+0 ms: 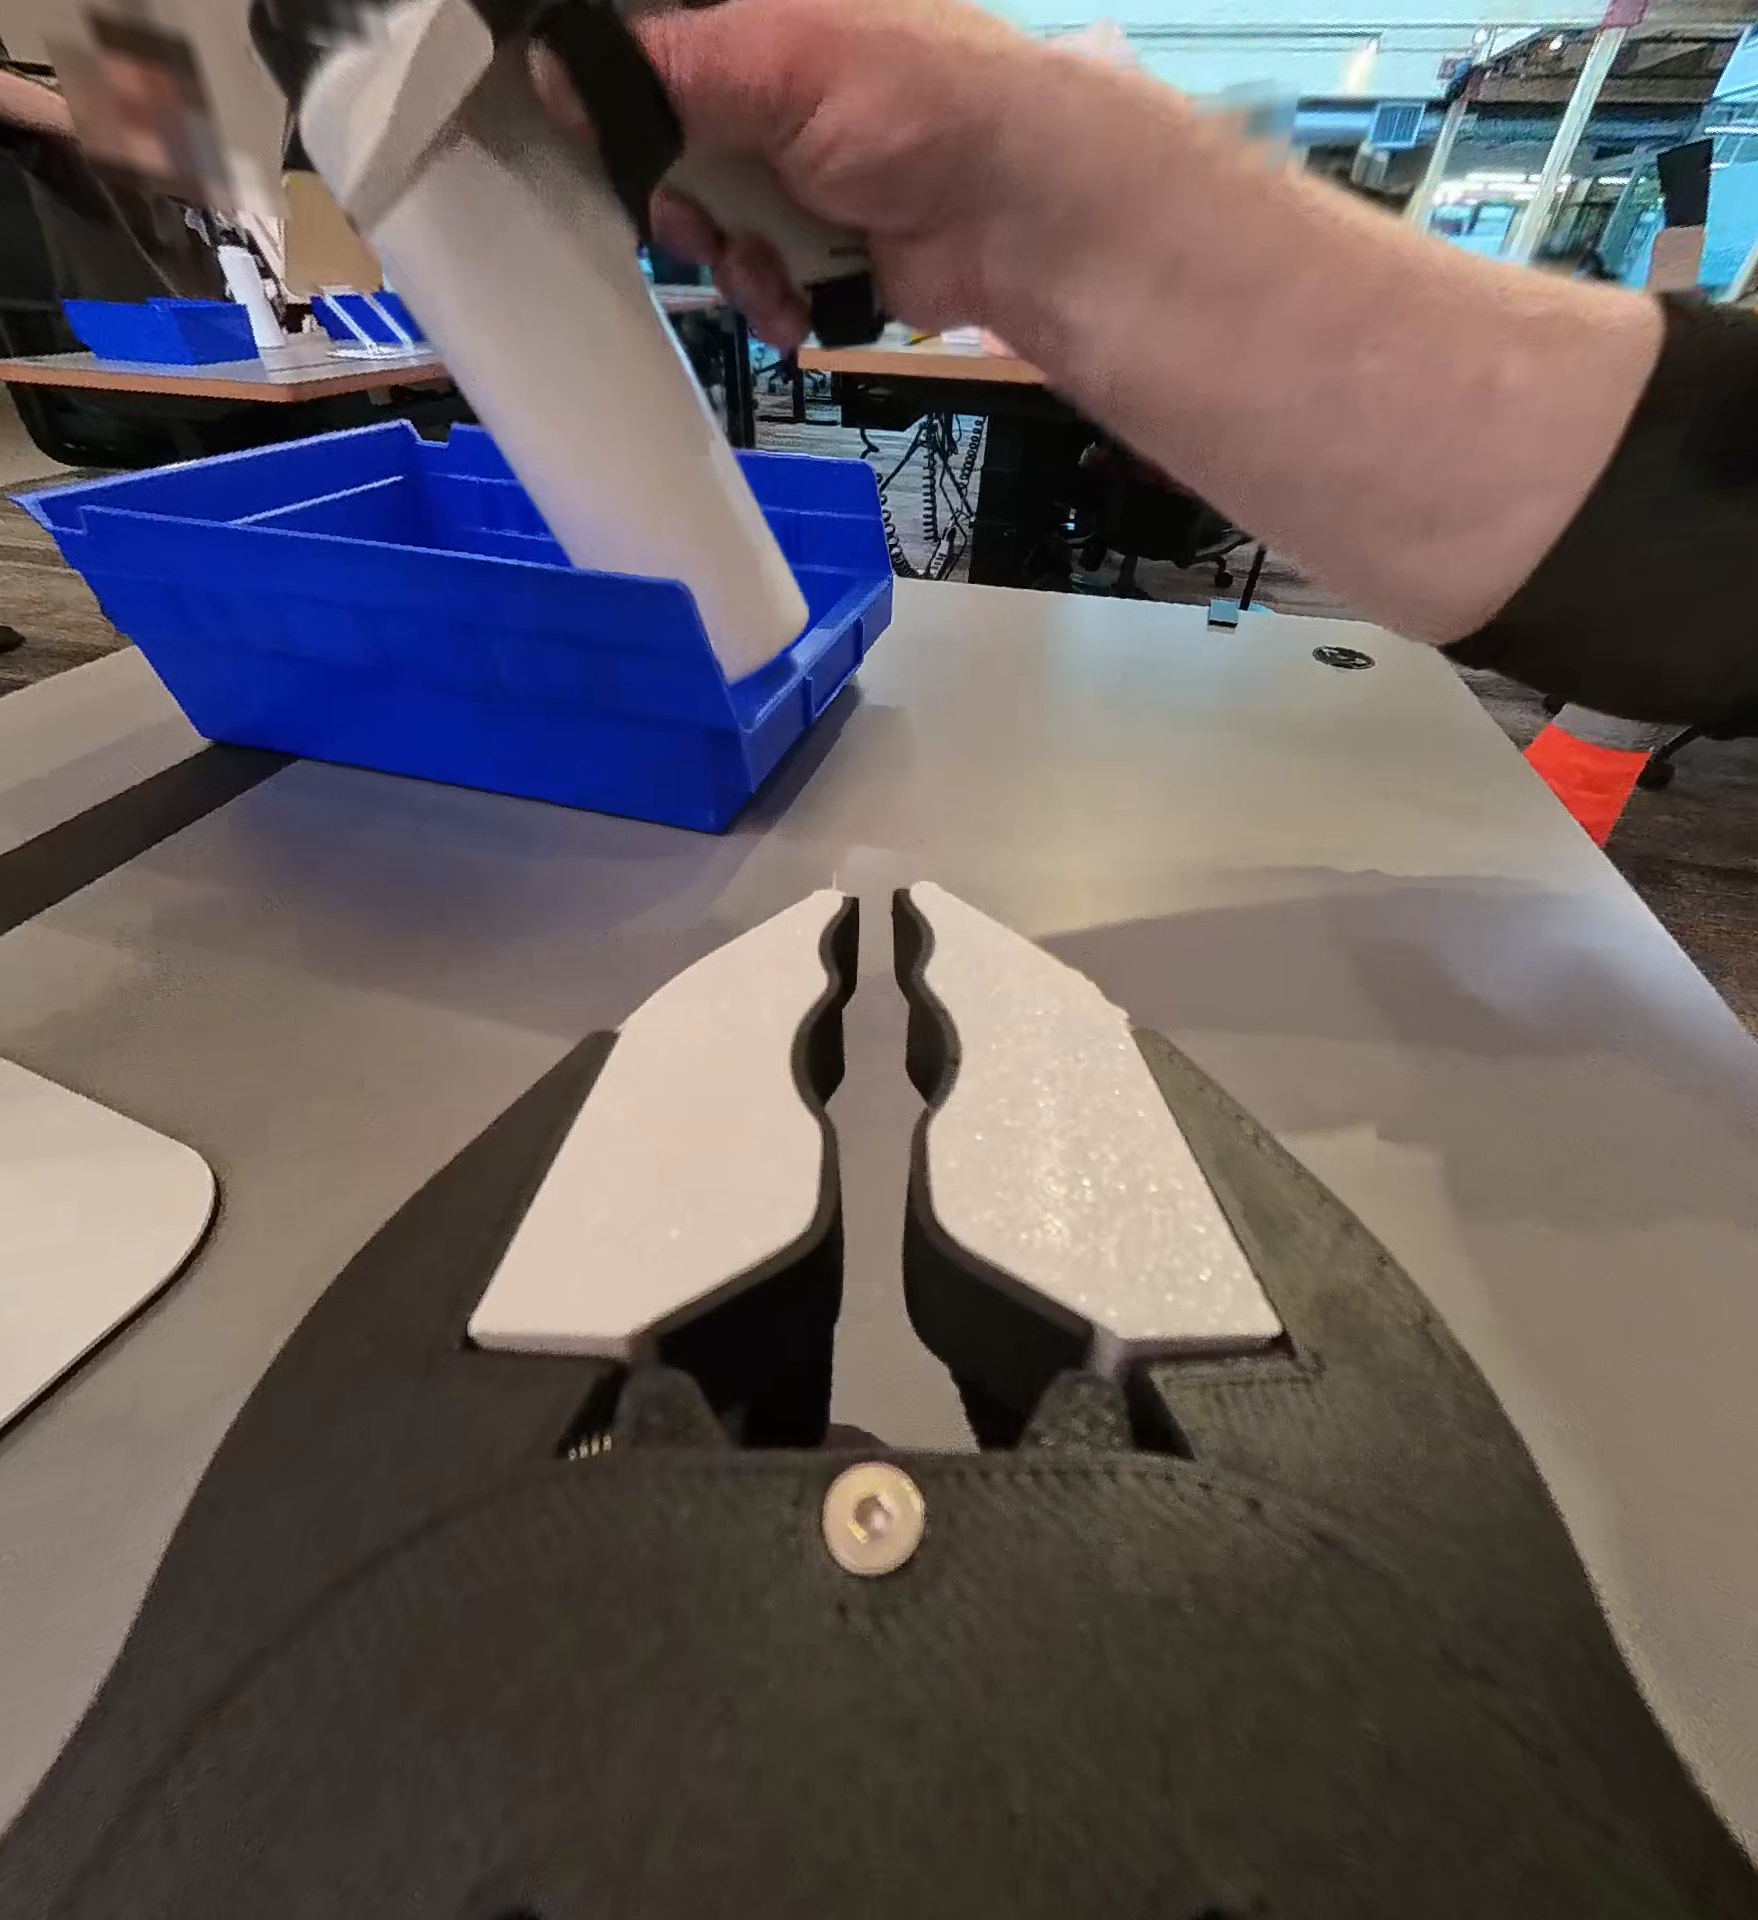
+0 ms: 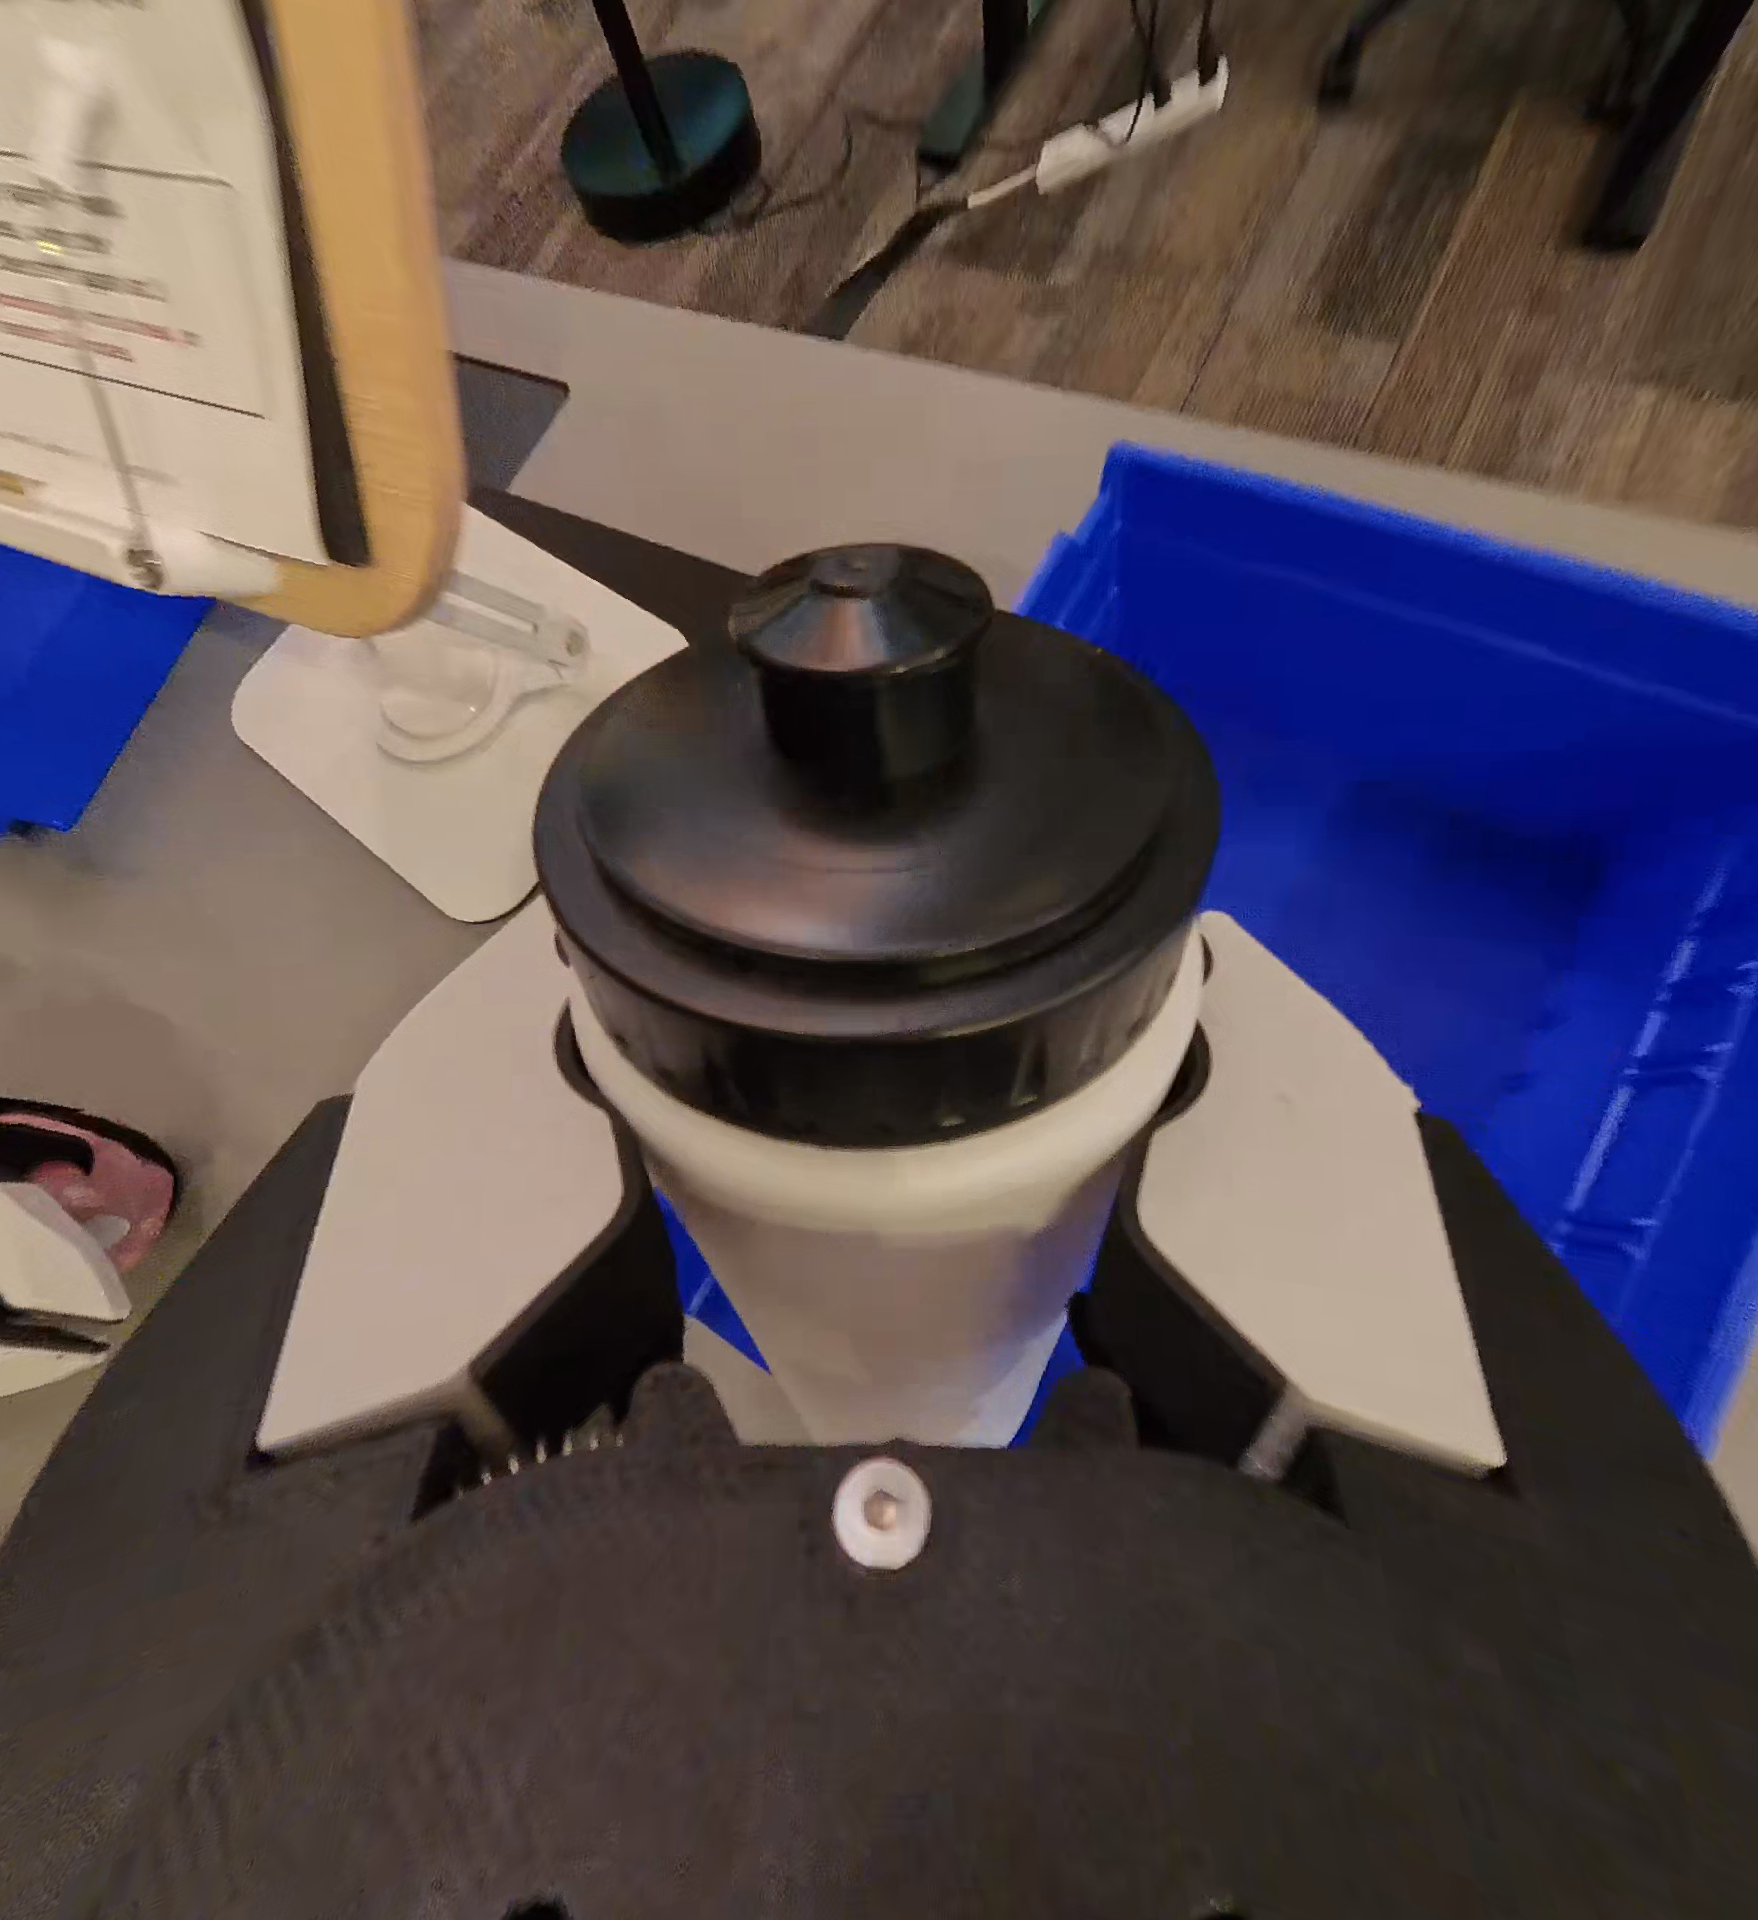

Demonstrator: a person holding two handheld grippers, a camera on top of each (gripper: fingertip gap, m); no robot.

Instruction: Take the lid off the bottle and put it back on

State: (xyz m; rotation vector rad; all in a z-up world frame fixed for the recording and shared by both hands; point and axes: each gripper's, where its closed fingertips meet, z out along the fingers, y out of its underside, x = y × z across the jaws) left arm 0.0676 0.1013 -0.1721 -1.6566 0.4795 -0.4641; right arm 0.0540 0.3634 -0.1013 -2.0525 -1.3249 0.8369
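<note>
A white bottle (image 2: 906, 1257) with a black lid (image 2: 875, 831) and a spout on top is held in my right gripper (image 2: 880, 951). The jaws are shut around the bottle's neck just under the lid. In the left wrist view the bottle (image 1: 563, 395) hangs tilted, its base over the near right corner of a blue bin (image 1: 387, 644), and a person's hand (image 1: 906, 156) holds the right gripper (image 1: 605, 114). My left gripper (image 1: 875, 904) is low over the grey table (image 1: 1166, 831), fingers almost together and empty. The lid is hidden in the left wrist view.
The blue bin (image 2: 1477, 665) looks empty and sits right of the bottle. A framed sign (image 2: 366, 312) on a white base (image 2: 376, 769) stands to the left. A white pad (image 1: 23, 1195) lies at the left. The table edge (image 1: 1540, 790) is at the right, with floor beyond.
</note>
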